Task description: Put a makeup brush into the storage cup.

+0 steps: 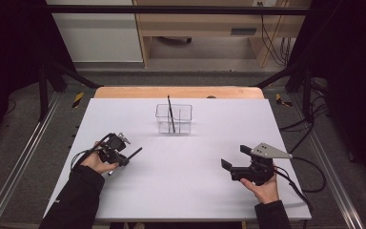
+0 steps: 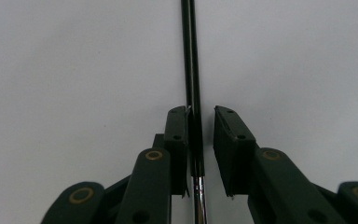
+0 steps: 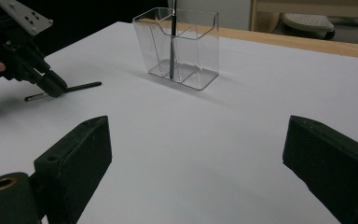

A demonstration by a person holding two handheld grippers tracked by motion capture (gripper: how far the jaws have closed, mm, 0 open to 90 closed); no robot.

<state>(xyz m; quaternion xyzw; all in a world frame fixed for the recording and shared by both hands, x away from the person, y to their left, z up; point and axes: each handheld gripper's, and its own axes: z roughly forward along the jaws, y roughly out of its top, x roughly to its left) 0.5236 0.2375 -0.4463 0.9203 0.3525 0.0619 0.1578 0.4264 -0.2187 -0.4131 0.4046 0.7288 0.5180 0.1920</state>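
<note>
A thin black pen [image 2: 189, 56] with a silver end lies on the white table between the jaws of my left gripper [image 2: 200, 126]. One pad touches it and a gap shows at the other, so that gripper is open. From above, the pen [image 1: 134, 153] sticks out past the left gripper [image 1: 124, 160] at the table's left. In the right gripper view the same pen [image 3: 81, 86] lies flat beside the left gripper [image 3: 51, 86]. My right gripper [image 3: 196, 154] stands wide open over bare table, also seen at the right as the right gripper [image 1: 235, 156].
A clear plastic holder [image 1: 185, 119] with compartments stands at the table's middle back, with another black pen [image 1: 170, 112] upright in it. In the right gripper view the holder [image 3: 205, 51] and its pen [image 3: 173, 42] are straight ahead. The table [image 1: 181, 191] ends in a wooden strip at the far edge.
</note>
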